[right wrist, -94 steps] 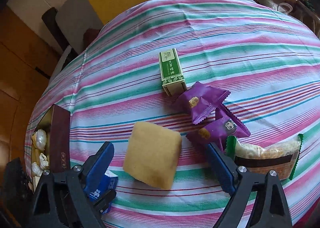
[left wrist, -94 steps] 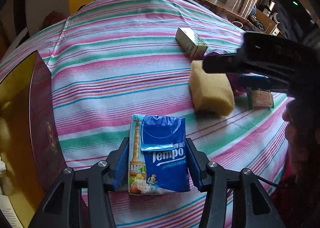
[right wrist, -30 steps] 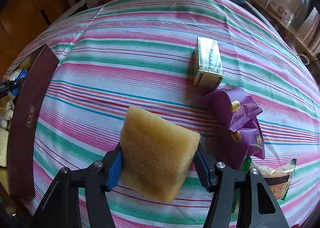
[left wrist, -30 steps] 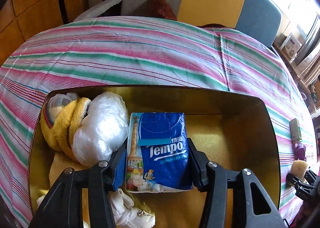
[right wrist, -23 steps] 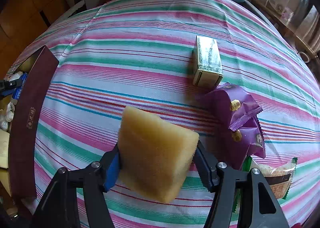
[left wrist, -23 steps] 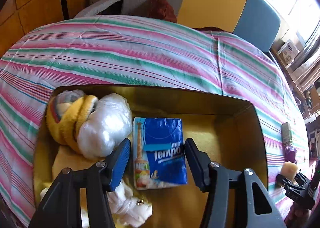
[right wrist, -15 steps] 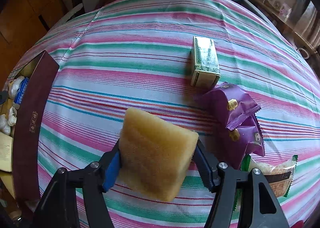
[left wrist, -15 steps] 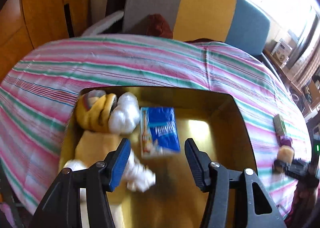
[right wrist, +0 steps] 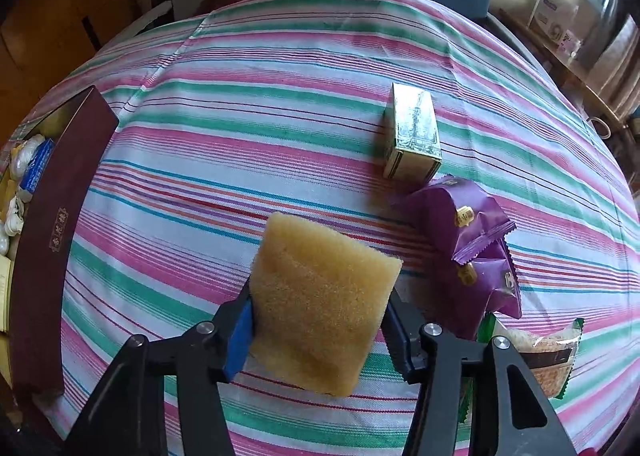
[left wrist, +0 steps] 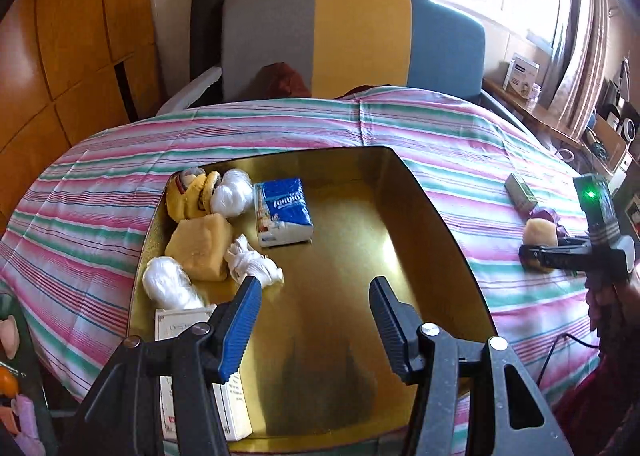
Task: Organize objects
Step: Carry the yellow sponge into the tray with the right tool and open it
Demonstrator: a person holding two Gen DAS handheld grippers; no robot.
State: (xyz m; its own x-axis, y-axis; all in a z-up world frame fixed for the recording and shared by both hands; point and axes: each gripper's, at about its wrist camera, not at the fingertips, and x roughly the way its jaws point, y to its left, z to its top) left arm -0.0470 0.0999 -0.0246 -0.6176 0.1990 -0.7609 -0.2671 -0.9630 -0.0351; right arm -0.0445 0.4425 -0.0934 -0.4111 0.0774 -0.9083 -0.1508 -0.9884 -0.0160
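Left hand-held gripper (left wrist: 314,322) released, nothing betw jaws, lower centre over gold box (left wrist: 436,216). Box holds 1 blue tissue pack (left wrist: 283,211), 1 sponge (left wrist: 200,246), 2 clear-wrapped bundles, 1 yellow plush, 1 white carton. Right hand-held gripper (right wrist: 320,330) jaws just closed further, clenched on 1 sponge (right wrist: 320,308), bottom centre. On worktop (right wrist: 240,96), right side: 1 green box (right wrist: 414,132), 2 purple packets (right wrist: 460,216), 1 green-edged snack pack.

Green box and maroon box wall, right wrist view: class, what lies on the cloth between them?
Nothing. In the right wrist view, only bare striped cloth runs from the green box to the maroon box wall.
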